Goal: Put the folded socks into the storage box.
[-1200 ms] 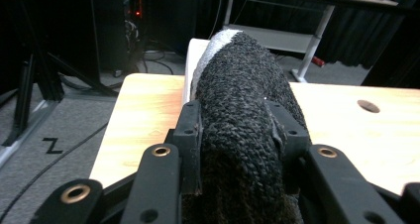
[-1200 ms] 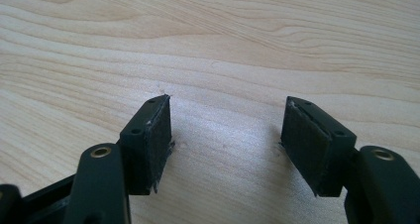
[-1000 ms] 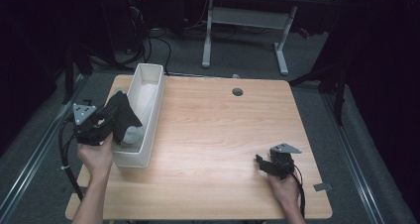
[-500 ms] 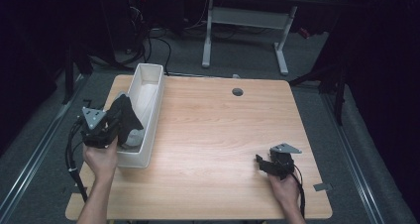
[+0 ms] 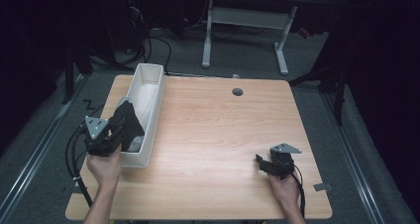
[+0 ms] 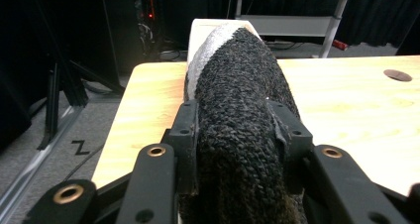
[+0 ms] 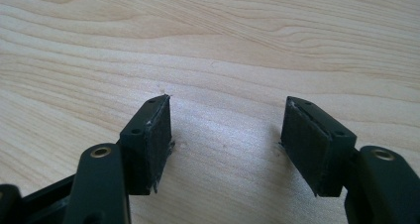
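In the high view, the left hand-held gripper [image 5: 120, 133] clamps a black knitted cloth bundle with a grey patch [image 5: 127, 125], held just over the near end of the long white plastic bin [image 5: 148, 85]. The right hand-held gripper [image 5: 261, 163] rests on the light wooden desk [image 5: 218, 130], well apart from it.

In the left gripper view, its jaws have just eased slightly apart, yet both pads press the bundle [image 6: 237, 100], which reaches ahead of them.

In the right gripper view, the jaws stand wide, with bare desk [image 7: 223, 45] between them.

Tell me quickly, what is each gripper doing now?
Left gripper: closed on the dark knitted sock, over the white bin.
Right gripper: open, empty, low over the table.
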Demonstrator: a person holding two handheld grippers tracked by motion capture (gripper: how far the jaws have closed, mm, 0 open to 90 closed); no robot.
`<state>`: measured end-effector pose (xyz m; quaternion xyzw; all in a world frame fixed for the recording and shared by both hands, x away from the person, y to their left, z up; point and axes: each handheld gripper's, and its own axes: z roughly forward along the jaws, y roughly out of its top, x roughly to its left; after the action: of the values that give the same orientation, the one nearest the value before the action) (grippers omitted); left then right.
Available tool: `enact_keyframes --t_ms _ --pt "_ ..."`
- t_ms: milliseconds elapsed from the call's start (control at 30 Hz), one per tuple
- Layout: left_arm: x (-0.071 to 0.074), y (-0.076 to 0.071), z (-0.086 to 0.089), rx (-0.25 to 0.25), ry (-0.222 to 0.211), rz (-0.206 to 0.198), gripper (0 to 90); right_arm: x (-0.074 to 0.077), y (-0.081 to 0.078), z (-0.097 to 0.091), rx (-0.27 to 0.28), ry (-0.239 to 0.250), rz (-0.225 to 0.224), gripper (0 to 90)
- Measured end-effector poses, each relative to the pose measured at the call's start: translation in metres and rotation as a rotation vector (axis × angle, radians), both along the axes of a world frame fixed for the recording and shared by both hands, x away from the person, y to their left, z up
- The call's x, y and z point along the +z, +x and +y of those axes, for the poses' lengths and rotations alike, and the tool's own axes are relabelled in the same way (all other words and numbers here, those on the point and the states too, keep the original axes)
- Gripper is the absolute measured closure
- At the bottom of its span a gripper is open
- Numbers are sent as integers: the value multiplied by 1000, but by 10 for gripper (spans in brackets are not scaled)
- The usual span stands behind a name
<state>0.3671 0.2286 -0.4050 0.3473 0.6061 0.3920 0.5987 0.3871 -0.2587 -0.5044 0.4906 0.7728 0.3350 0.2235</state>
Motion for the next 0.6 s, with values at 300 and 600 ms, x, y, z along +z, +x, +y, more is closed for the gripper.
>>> enact_keyframes --t_ms 300,600 --pt "-6 -10 -4 -20 -15 0 597 0 0 0 0 0 0 362" --pt "-12 -21 -7 -36 -49 0 589 0 0 0 0 0 0 362"
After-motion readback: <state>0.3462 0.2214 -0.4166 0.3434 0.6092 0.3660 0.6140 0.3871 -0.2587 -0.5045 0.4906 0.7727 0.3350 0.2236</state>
